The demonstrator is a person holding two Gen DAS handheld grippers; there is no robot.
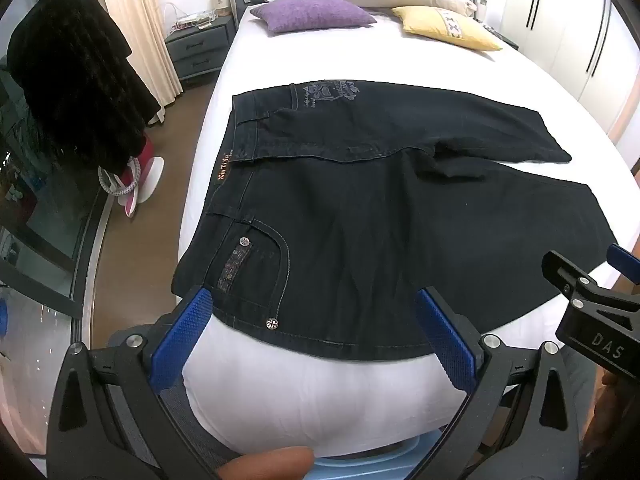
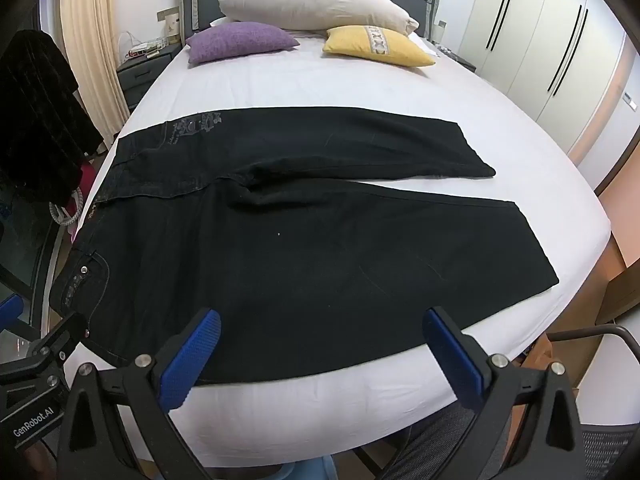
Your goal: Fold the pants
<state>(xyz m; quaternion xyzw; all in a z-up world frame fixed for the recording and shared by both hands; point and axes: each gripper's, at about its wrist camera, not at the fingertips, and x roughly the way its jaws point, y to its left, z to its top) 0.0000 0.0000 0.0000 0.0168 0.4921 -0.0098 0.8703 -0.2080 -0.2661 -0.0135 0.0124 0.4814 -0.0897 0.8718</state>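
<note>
on a white bed [image 2: 360, 88], dark pants [image 2: 304, 248] spread flat, pillows, perhaps a wardrobe [image 2: 560, 40]

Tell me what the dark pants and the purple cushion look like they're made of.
Pants: probably dark denim, matte, going by the pale contrast stitching and metal rivets at the pocket. Purple cushion: seemingly a coarse woven fabric, its surface looking nubby and dull.

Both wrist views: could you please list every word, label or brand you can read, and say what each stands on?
"DAS": black body of the right gripper, seen in the left wrist view.
"GenRobot.AI": black body of the left gripper, seen in the right wrist view.
Orange waistband label on the dark denim pants: too blurred to read surely.
Grey embroidered design near the waist: unreadable.
</note>
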